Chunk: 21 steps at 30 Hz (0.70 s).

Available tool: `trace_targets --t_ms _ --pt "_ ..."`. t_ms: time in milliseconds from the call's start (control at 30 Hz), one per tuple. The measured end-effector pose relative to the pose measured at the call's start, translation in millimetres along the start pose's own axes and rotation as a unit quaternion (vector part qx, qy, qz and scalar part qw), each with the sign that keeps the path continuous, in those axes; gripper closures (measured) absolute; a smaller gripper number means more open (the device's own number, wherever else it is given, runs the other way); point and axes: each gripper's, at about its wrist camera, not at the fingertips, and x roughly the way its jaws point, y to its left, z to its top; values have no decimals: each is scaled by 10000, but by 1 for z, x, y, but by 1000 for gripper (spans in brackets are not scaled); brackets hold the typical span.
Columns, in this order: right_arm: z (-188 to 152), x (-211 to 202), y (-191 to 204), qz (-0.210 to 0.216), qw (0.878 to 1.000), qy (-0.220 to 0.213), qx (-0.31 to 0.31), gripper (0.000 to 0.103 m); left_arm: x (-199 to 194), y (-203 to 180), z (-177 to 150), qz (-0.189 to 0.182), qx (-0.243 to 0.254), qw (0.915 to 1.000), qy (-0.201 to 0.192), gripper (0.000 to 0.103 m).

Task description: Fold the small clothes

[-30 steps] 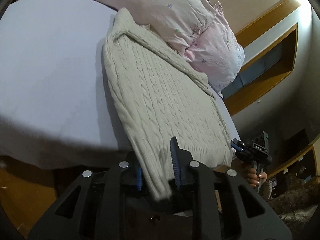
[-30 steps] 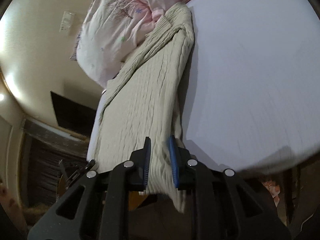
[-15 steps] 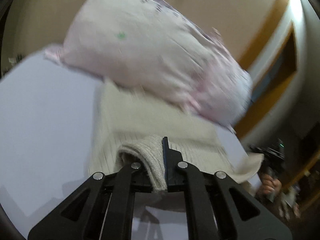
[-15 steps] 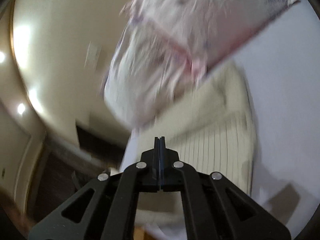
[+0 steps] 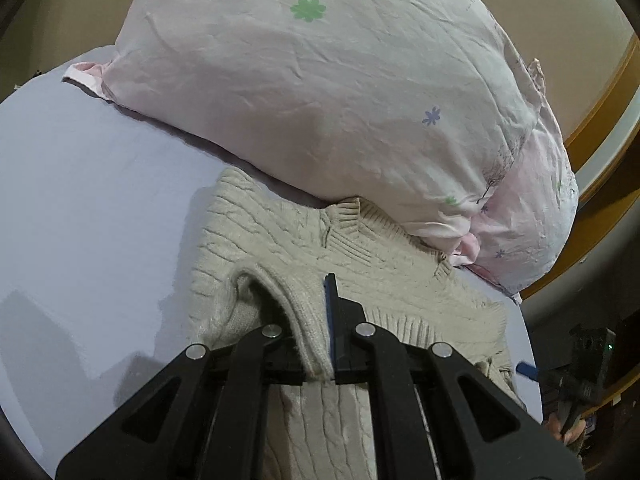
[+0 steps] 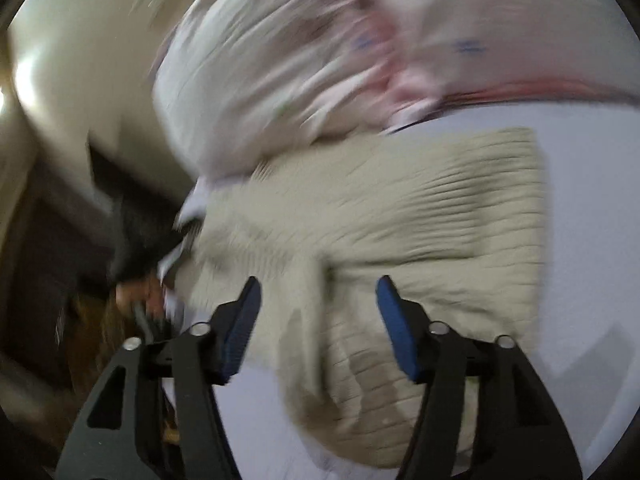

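On the bed with the pale lilac sheet (image 5: 92,208), my cream cable-knit sweater (image 5: 280,240) is lying doubled over on itself, its ribbed collar end pushed right up against the big pale pink pillow with little green and purple flowers (image 5: 340,92). From my left wrist view, the left gripper (image 5: 316,320) has its jaws clamped on a folded edge of the knit, so a thick roll of wool is bunched between the black fingers, with the blue pad on the right finger pressed flat against it. That pinched edge sits on top of the lower layer of the sweater, which spreads out underneath toward the pillow and off to the right side of the mattress. Over at the far right edge of that same view I can just spot my right gripper (image 5: 576,376), with a bit of blue pad poking toward the sweater's corner. The right wrist view is pretty smeared with motion blur, so take it loosely, but the right gripper (image 6: 318,316) clearly has its jaws spread wide apart, both blue pads (image 6: 240,332) showing and nothing held between them. Below and beyond those open jaws the sweater (image 6: 400,208) lies on the sheet (image 6: 592,240) in a roughly rectangular folded shape, with the pillow (image 6: 300,60) butting against its far edge.
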Motion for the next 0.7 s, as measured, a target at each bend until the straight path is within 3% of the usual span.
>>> trace_targets --t_ms 133,333,433,500,533,567,667,700 --pt "-8 38 24 -538 9950 612 -577 47 1 3 0 -10 -76 10000 30 97" --pt "-25 3 57 -1017 9833 -201 -1497 51 -2 6 -2 -70 -110 9999 18 97" --pt "-32 23 70 -1316 9709 158 -1993 55 0 8 -3 -63 -128 9999 40 97" --pt "-35 42 72 -1587 9623 445 -2162 71 0 9 -4 -63 -161 9998 42 97" --pt "-37 51 67 -1742 9586 612 -2168 73 0 9 -5 -66 -176 9998 40 97" --pt "-37 57 68 -1736 9590 573 -2166 73 0 10 -5 -69 -183 9998 39 97" --pt "-32 49 62 -1550 9695 472 -1837 90 0 10 -5 -57 -175 9998 34 97" --pt "-32 44 60 -1451 9734 425 -1721 91 0 10 -4 -63 -171 9998 39 97"
